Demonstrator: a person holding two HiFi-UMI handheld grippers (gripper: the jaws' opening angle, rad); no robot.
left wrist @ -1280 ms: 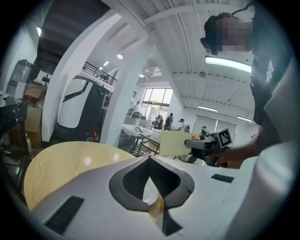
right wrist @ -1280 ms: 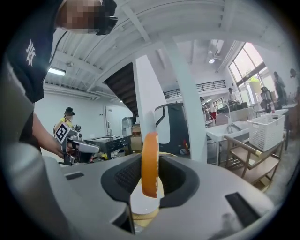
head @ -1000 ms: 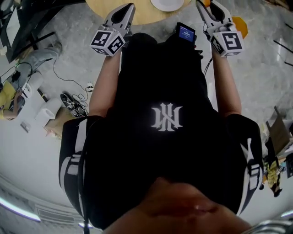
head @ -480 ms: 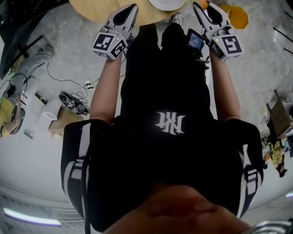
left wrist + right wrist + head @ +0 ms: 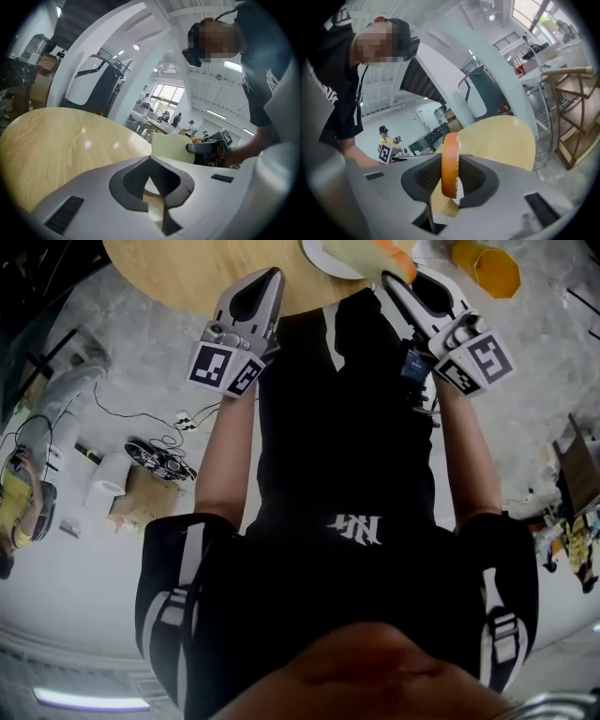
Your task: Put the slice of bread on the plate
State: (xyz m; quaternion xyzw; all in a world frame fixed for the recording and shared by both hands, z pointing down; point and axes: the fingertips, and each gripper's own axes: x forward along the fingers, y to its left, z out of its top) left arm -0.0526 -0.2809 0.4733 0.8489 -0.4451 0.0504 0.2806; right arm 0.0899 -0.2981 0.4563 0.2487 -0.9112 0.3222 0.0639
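A round wooden table (image 5: pixel 178 268) fills the top of the head view, with a white plate (image 5: pixel 317 253) at its near edge. My right gripper (image 5: pixel 392 279) is shut on the slice of bread (image 5: pixel 361 253), a pale slice with an orange crust, held beside and partly over the plate. In the right gripper view the slice (image 5: pixel 450 164) stands edge-on between the pads. The left gripper view shows the slice (image 5: pixel 171 145) flat-on, held above the table (image 5: pixel 61 145). My left gripper (image 5: pixel 270 279) hovers at the table's edge left of the plate, jaws together and holding nothing.
An orange hexagonal stool (image 5: pixel 487 268) stands right of the table. Cables and shoes (image 5: pixel 155 457) lie on the floor at left. A wooden rack (image 5: pixel 574 112) stands beyond the table in the right gripper view. People work at desks far behind.
More of the table and plate has come into view. Both grippers sit lower in the frame. The right gripper has rolled, and the bread now shows beside the plate.
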